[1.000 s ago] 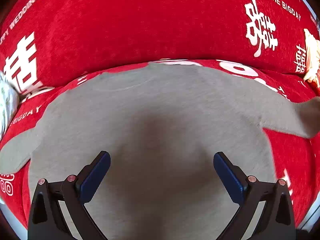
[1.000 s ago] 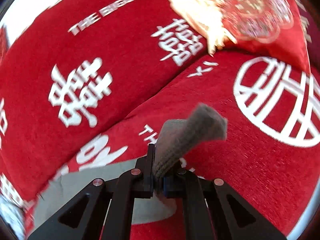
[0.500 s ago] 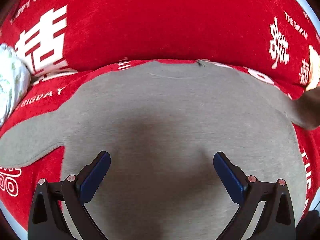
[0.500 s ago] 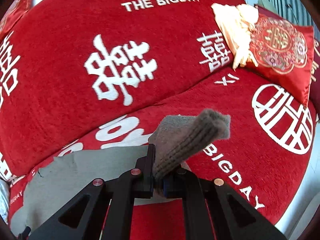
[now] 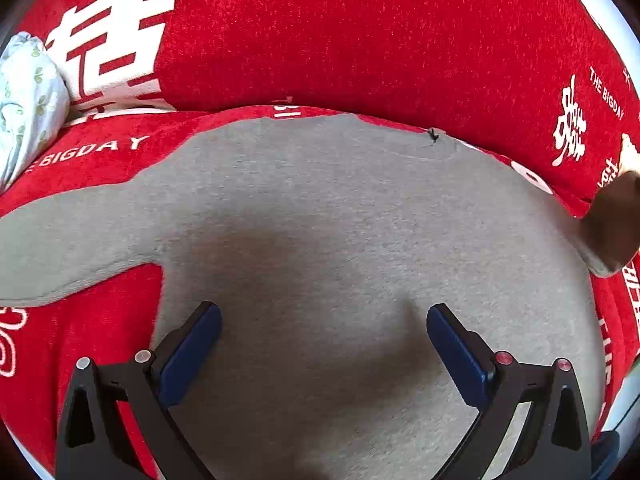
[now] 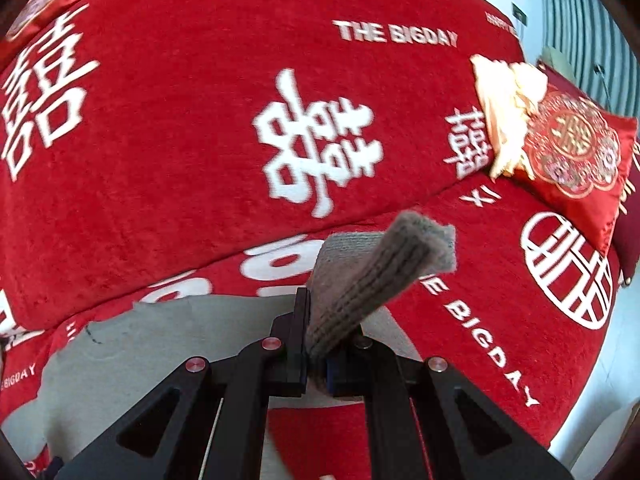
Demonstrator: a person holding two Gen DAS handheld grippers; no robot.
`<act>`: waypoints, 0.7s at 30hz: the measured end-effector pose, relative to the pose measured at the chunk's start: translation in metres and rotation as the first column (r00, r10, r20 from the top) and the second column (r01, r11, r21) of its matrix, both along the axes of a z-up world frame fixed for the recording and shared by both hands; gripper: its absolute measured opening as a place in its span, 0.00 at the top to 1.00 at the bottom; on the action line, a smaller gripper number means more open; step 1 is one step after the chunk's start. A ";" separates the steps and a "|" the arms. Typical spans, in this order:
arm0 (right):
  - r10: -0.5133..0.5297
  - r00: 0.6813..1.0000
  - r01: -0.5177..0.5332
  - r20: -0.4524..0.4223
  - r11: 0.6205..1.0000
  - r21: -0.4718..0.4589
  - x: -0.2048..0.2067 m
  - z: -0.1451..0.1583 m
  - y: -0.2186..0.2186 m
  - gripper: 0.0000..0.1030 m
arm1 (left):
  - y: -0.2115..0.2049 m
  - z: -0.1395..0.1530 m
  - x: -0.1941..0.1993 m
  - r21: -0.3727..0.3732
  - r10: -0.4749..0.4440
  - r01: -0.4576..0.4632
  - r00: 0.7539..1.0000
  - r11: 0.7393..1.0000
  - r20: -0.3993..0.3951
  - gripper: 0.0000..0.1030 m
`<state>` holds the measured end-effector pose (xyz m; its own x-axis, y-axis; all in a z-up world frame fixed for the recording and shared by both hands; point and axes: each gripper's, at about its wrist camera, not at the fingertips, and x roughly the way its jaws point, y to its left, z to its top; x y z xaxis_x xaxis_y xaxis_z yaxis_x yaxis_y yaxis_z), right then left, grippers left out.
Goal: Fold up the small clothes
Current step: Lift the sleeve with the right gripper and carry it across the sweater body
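A small grey long-sleeved top [image 5: 320, 220] lies flat on a red sofa seat, neckline toward the backrest. Its left sleeve [image 5: 60, 248] lies spread out to the left. My left gripper [image 5: 324, 336] is open and empty, hovering over the lower body of the top. My right gripper [image 6: 316, 360] is shut on the ribbed cuff of the right sleeve [image 6: 380, 272] and holds it lifted above the seat. That raised sleeve end shows at the right edge of the left wrist view [image 5: 612, 224]. The top's body shows at the lower left of the right wrist view [image 6: 140, 356].
The red sofa cover [image 6: 180, 140] with white characters and lettering forms seat and backrest. A red embroidered cushion [image 6: 572, 152] with a cream tassel [image 6: 504, 108] lies at the right. A pale floral bundle [image 5: 28, 96] lies at the far left. The seat's right edge [image 6: 592, 396] is close.
The right gripper has carried the lifted sleeve cuff leftward over the top. The left gripper has shifted to the right along the top's body and stays open.
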<state>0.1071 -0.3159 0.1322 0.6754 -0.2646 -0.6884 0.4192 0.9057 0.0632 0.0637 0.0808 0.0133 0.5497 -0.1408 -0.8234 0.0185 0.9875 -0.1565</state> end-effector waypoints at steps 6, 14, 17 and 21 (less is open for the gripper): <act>0.076 0.997 -0.076 0.016 0.997 -0.027 0.014 0.011 0.052 0.94 | 0.023 0.017 -0.007 0.029 0.050 -0.052 0.998 0.998 0.040 0.00; 0.172 0.985 -0.171 0.023 0.984 -0.045 0.029 0.016 0.115 0.94 | 0.041 0.016 -0.004 0.084 0.091 -0.093 0.995 0.992 0.036 0.00; 0.203 0.979 -0.202 0.019 0.978 -0.044 0.032 0.013 0.135 0.94 | 0.044 0.013 -0.003 0.081 0.096 -0.098 0.995 0.992 0.026 0.00; 0.248 0.969 -0.247 0.010 0.968 -0.043 0.036 0.006 0.165 0.94 | 0.050 0.012 -0.002 0.079 0.107 -0.108 0.994 0.991 0.022 0.00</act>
<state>0.1430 -0.1505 0.1381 0.7339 -0.1153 -0.6694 0.1808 0.9831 0.0289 0.0618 0.1311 0.0256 0.5730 -0.0145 -0.8194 -0.0864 0.9932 -0.0780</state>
